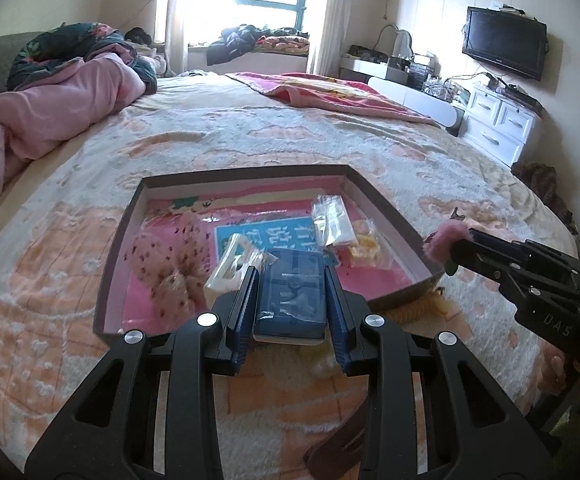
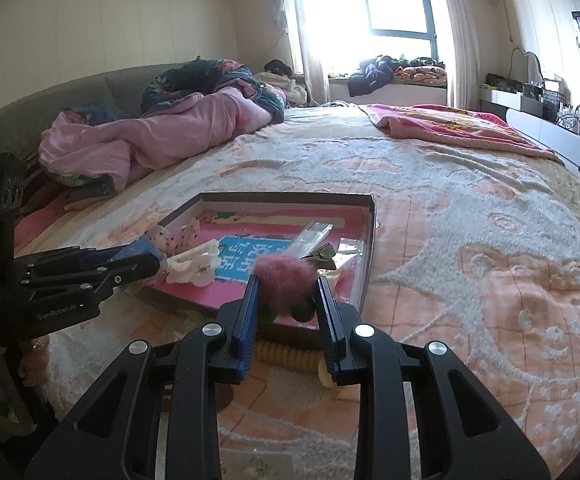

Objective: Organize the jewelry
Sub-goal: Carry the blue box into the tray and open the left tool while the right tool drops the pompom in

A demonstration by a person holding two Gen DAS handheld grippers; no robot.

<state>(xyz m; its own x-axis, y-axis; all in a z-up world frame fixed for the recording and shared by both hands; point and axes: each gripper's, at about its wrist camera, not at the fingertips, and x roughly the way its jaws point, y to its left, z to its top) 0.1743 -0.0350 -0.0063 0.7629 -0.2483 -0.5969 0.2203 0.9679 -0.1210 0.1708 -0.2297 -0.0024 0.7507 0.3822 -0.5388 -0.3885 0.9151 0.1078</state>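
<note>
A shallow brown box (image 1: 386,208) with a pink lining lies on the bed, also in the right wrist view (image 2: 371,232). My left gripper (image 1: 292,280) is shut on a blue rectangular case (image 1: 292,292), held over the box's near edge. My right gripper (image 2: 285,286) is shut on a pink fluffy hair clip (image 2: 283,274) with a metal clip end, at the box's near right corner; it shows in the left wrist view (image 1: 446,242). Inside the box lie a cream hair claw (image 1: 229,264), a dotted fabric bow (image 1: 161,256), clear plastic bags (image 1: 332,216) and a yellow piece (image 1: 364,248).
A cream spiral hair tie (image 2: 285,354) lies on the patterned bedspread (image 2: 490,240) just in front of the box. Pink quilts (image 2: 149,136) are piled at the far left, a pink blanket (image 2: 442,124) at the far right. White drawers (image 1: 498,120) and a TV (image 1: 504,42) stand right.
</note>
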